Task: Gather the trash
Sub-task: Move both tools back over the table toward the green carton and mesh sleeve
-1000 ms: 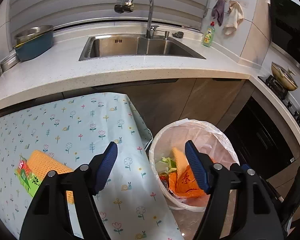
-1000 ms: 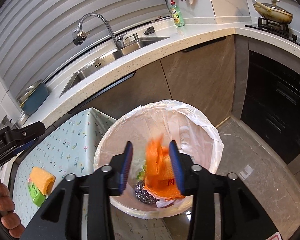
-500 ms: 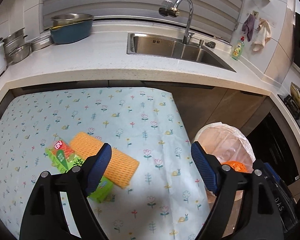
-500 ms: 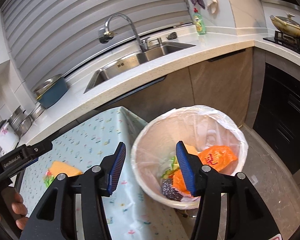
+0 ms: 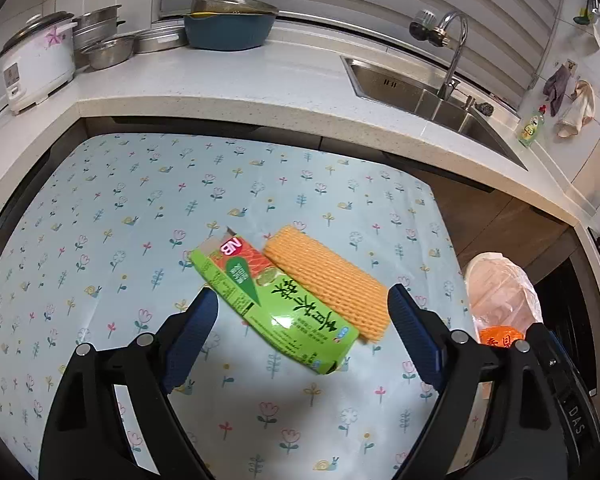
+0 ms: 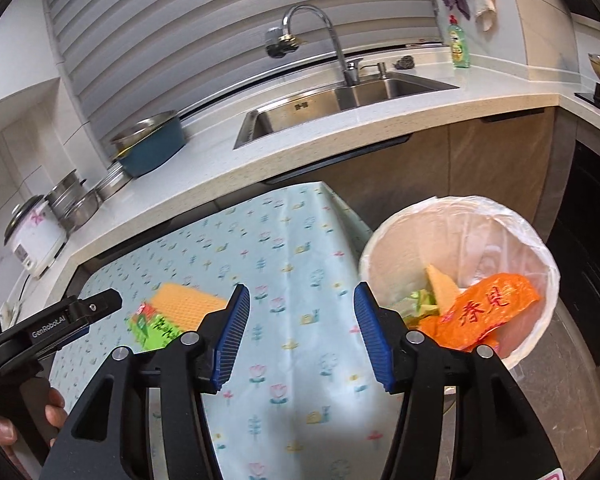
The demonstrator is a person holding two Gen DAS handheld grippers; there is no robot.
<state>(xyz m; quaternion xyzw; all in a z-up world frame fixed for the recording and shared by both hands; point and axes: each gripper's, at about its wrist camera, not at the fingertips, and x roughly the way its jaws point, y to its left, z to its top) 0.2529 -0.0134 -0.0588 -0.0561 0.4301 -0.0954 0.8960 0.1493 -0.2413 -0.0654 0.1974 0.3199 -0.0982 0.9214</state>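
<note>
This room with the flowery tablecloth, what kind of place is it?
Most likely a home kitchen: a steel sink with a tall tap set in a stone counter, a rice cooker, and dish soap.

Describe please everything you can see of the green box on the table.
The green box is a long, flat carton, cardboard by its look, with Chinese lettering, a red-orange panel and a "NB" mark. Its far end flap stands open. It lies flat and diagonal on the flowered tablecloth, with one long side against the orange sponge. The left gripper hovers over it, its fingers opening and not touching it.
</note>
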